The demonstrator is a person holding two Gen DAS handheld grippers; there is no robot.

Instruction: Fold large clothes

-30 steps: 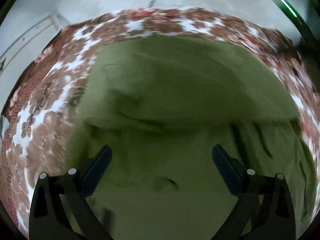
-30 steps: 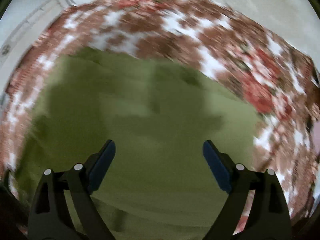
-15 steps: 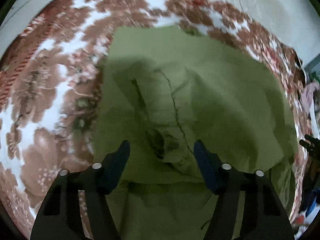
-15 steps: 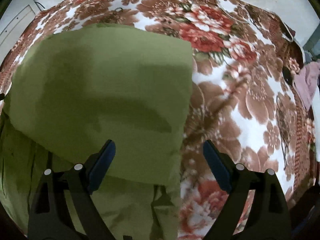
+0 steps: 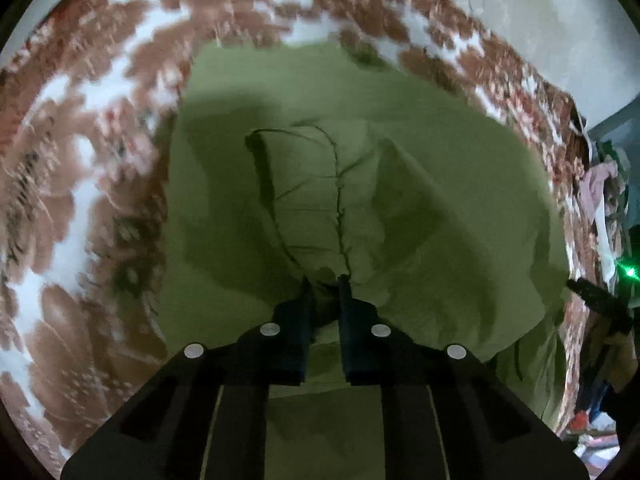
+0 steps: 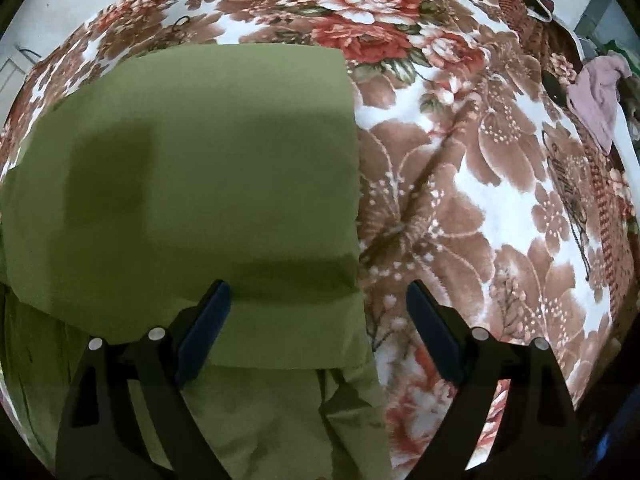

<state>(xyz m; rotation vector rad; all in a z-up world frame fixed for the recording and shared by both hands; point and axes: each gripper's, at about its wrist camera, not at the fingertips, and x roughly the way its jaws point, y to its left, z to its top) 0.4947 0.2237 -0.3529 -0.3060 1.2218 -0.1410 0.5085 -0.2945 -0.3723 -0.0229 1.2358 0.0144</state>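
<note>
Olive-green cloth fills both views: the large garment (image 5: 400, 208) lies spread on a floral blanket (image 5: 80, 184) of brown, red and white blooms. Left wrist view: my left claw (image 5: 325, 292) points steeply down into the middle of the garment, and its jaws have just been closing; they now stand nearly together, clenched on a raised pucker of the green fabric, with creases and a dark seam line running away from the pinch. At the right edge of this view a dark device with a green light (image 5: 626, 272) shows, too blurred to name. Right wrist view: my right claw (image 6: 316, 312) hangs released, jaws wide apart, over the right-hand edge of the garment (image 6: 192, 184), where a smooth folded layer lies on top of a lower layer; one blue pad is above the cloth, the other above the blanket (image 6: 460, 184). A pink cloth (image 6: 596, 92) lies at the blanket's far right edge.
</note>
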